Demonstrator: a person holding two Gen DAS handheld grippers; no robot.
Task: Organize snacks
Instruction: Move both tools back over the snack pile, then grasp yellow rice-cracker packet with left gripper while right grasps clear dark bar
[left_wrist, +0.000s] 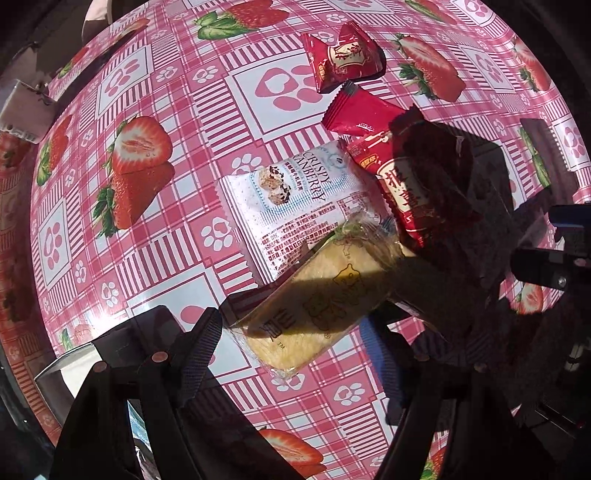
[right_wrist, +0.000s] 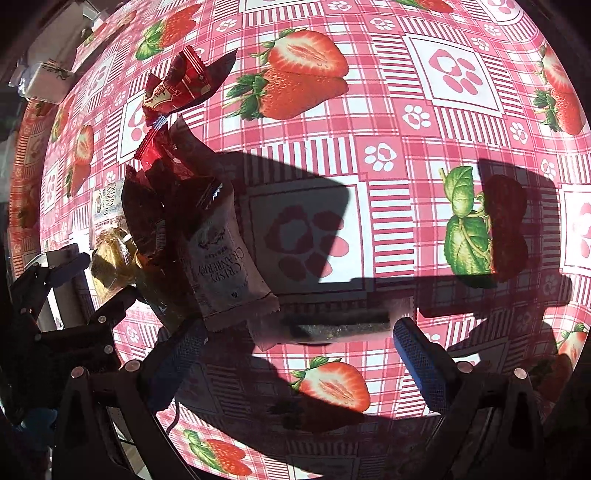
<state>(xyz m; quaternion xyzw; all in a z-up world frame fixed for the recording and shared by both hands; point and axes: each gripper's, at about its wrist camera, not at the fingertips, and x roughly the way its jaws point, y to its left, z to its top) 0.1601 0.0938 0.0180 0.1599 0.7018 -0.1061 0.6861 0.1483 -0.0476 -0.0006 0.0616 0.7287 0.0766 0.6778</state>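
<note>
Now we hover over the snack pile.
Our left claw (left_wrist: 291, 339) gapes above the yellow packet (left_wrist: 314, 306); our right claw (right_wrist: 295, 339) spread, empty, on the table (right_wrist: 443, 129).

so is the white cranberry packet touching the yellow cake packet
Touching: in the left wrist view the yellow cake packet overlaps the lower corner of the white cranberry packet.

Harsh sunlight on the tablecloth (right_wrist: 424, 122), hard black shadows across the middle, glare near left, fisheye bending and darkening every edge.
</note>
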